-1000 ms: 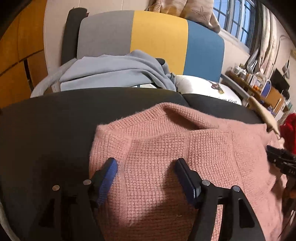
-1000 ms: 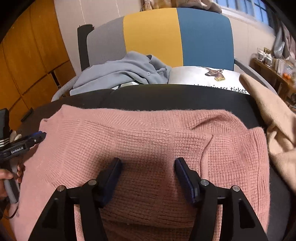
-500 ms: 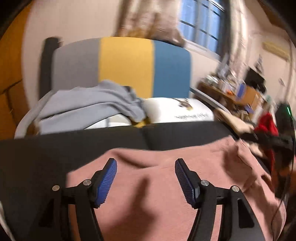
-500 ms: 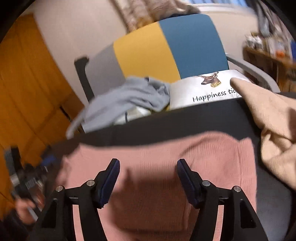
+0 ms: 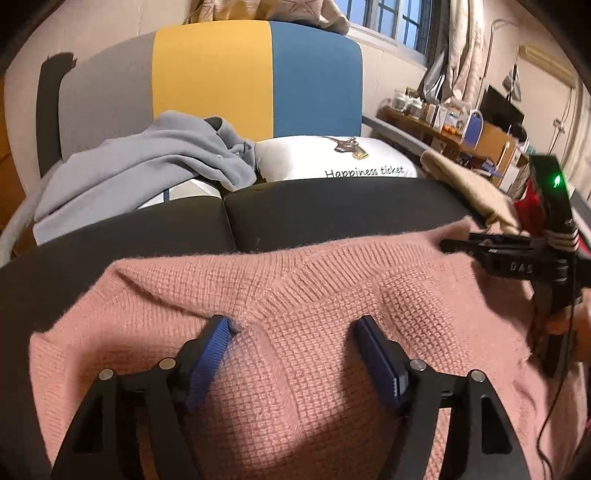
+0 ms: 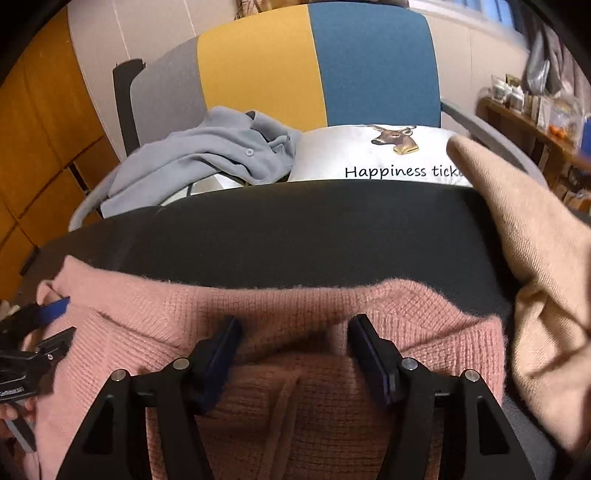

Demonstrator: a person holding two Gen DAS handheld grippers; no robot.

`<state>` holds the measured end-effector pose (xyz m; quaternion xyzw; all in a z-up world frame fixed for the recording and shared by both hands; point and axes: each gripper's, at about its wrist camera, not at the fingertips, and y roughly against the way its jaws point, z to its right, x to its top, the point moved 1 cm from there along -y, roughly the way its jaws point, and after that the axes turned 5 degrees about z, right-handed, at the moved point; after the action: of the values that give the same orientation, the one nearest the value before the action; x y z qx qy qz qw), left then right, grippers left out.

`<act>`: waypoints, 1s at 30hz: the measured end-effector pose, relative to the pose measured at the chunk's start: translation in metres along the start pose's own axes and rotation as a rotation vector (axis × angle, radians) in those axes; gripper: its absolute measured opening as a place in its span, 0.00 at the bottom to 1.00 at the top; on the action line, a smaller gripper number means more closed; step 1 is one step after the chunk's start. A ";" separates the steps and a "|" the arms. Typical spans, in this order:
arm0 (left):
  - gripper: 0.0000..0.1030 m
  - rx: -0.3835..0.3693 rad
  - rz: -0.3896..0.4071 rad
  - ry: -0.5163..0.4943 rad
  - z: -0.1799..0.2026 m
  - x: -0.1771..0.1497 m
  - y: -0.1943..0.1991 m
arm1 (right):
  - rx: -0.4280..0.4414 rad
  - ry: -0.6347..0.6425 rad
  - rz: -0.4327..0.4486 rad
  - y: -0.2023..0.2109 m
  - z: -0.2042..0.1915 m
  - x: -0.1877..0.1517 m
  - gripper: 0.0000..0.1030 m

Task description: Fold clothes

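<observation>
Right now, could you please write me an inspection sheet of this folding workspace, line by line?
Surface: dark cushion, bare along its far part.
Job's things: pink knit sweater spread flat across the near part of the cushion.
Clutter: beige garment at the right edge; grey garment and white deer-print pillow on the grey, yellow and blue chair behind.
Grippers: left tongs opening, over the sweater, pads not pressing it; right tongs opening, over the sweater's far edge, nothing clamped.
Cables: thin black lead hanging below the right tongs.
Surroundings: orange wooden panels, cluttered shelf, window.
</observation>
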<state>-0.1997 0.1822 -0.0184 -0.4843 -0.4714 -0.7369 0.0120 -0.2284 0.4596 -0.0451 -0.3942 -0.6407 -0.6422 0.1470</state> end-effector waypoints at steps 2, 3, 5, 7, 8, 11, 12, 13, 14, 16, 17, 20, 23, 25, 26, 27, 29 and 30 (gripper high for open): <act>0.74 0.000 -0.006 0.005 -0.002 0.003 0.001 | -0.005 -0.008 -0.022 0.005 0.001 0.007 0.64; 0.74 -0.002 -0.008 0.011 -0.004 0.005 0.002 | 0.000 -0.030 -0.021 0.011 0.004 0.007 0.64; 0.73 -0.005 -0.008 0.022 -0.008 0.009 0.007 | 0.054 -0.068 0.019 0.036 0.013 0.006 0.64; 0.72 0.013 0.036 0.024 -0.015 0.010 0.028 | 0.094 -0.094 0.048 0.069 0.024 0.001 0.64; 0.72 0.005 0.051 0.035 -0.018 0.007 0.040 | 0.126 -0.116 0.053 0.083 0.030 -0.005 0.65; 0.72 -0.017 0.082 0.069 -0.028 -0.009 0.074 | 0.159 -0.145 0.028 0.115 0.042 -0.032 0.65; 0.72 -0.025 0.085 0.081 -0.030 -0.016 0.085 | 0.163 -0.150 0.017 0.125 0.045 -0.042 0.65; 0.72 -0.030 0.087 0.091 -0.032 -0.024 0.095 | 0.172 -0.161 0.001 0.135 0.047 -0.058 0.65; 0.72 -0.027 0.082 0.101 -0.034 -0.035 0.104 | 0.173 -0.166 -0.012 0.142 0.047 -0.072 0.65; 0.72 -0.019 0.075 0.122 -0.036 -0.060 0.123 | 0.163 -0.173 -0.033 0.148 0.048 -0.100 0.68; 0.72 -0.014 0.071 0.132 -0.037 -0.074 0.132 | 0.155 -0.181 -0.051 0.148 0.049 -0.113 0.71; 0.72 0.026 0.037 0.172 -0.042 -0.109 0.144 | 0.092 -0.190 -0.017 0.152 0.054 -0.143 0.72; 0.72 0.044 0.025 0.198 -0.047 -0.130 0.137 | 0.045 -0.150 0.034 0.145 0.054 -0.152 0.75; 0.74 0.078 0.004 0.167 -0.043 -0.125 0.131 | 0.034 -0.135 0.027 0.141 0.053 -0.148 0.79; 0.77 0.094 0.000 0.143 -0.041 -0.123 0.127 | 0.028 -0.122 0.020 0.138 0.052 -0.145 0.81; 0.78 0.099 -0.005 0.131 -0.040 -0.121 0.125 | 0.021 -0.111 0.014 0.136 0.050 -0.143 0.82; 0.79 0.099 -0.016 0.127 -0.044 -0.116 0.121 | 0.018 -0.117 0.006 0.140 0.050 -0.141 0.83; 0.79 0.092 -0.021 0.138 -0.048 -0.114 0.121 | 0.025 -0.141 0.006 0.146 0.052 -0.142 0.83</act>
<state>-0.1158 0.0311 -0.0221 -0.4262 -0.5081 -0.7461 0.0589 -0.0192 0.4437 -0.0477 -0.4387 -0.6564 -0.6041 0.1083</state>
